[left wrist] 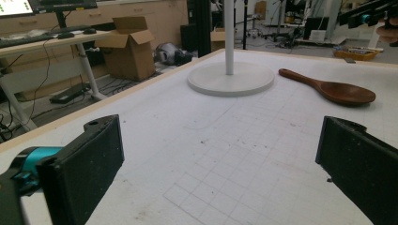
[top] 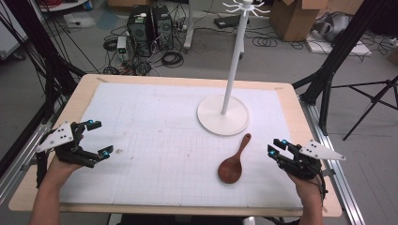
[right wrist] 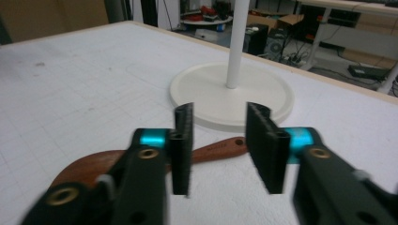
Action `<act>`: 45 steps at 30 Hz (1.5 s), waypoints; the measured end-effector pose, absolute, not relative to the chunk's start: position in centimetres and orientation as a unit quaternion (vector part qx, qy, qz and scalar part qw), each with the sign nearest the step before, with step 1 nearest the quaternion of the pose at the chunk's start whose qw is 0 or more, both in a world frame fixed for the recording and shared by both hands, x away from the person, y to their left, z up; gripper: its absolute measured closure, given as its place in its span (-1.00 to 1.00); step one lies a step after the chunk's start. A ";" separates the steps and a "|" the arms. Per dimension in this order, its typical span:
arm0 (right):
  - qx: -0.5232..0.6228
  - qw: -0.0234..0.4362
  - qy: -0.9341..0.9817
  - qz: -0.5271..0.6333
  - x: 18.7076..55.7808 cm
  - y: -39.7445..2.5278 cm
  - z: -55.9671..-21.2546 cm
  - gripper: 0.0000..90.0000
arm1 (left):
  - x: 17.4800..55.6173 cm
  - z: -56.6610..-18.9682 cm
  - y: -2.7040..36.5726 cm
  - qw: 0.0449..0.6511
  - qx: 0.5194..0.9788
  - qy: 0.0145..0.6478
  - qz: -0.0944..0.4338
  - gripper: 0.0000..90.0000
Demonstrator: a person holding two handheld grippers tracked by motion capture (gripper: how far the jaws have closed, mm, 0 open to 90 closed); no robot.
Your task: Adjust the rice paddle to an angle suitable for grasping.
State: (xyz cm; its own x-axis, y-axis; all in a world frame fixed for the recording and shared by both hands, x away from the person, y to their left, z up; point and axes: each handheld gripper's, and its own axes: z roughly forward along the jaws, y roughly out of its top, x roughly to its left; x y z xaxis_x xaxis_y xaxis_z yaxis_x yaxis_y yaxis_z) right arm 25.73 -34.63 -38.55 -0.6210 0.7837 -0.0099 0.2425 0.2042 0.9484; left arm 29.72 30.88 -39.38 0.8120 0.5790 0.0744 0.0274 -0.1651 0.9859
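Forearms enter from the bottom edge of the high view, each hand carrying a two-jaw gripper over the white gridded mat (top: pixel 155 136), which covers most of the wooden table (top: pixel 80 89).

White stand (top: pixel 223 114): round base right of centre on the mat, thin pole rising to a ring of hooks at the top edge of the frame. Upright.

Left gripper (top: pixel 99 138): lower left of the high view, above the mat's left margin. Jaws spread wide, released, nothing between them. In the left gripper view (left wrist: pixel 220 154) bare grid shows between the two black jaws.

Right gripper (top: pixel 277 146): lower right of the high view, just right of the spoon, apart from it. Jaws parted with a narrower gap, released, holding nothing; in the right gripper view (right wrist: pixel 219 145) the spoon handle lies on the mat beyond the gap.

Wooden spoon (top: pixel 233 161): flat on the mat, lower right of centre, bowl toward the bottom edge, handle pointing toward the stand base, just short of it.
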 end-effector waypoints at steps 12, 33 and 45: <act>0.339 0.225 0.767 0.497 26.6 -34.4 -38.9 1.00 | 29.8 -39.4 31.0 0.610 0.730 0.210 0.225 -0.96; 0.296 0.158 0.859 0.386 28.4 -29.9 -41.8 1.00 | 29.7 -39.4 31.1 0.612 0.728 0.210 0.225 -0.96; 0.290 0.150 0.878 0.351 29.1 -28.5 -42.7 1.00 | 29.7 -39.3 31.2 0.612 0.728 0.210 0.226 -0.96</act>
State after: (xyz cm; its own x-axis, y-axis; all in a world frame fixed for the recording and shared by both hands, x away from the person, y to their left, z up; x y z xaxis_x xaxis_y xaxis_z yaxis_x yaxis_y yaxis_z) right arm 29.09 -28.52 -42.75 -0.7870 0.6141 -0.0600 0.4038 0.5861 0.7024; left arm 29.73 31.25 -39.33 0.8095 0.5828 0.0714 0.0299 -0.1624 0.9863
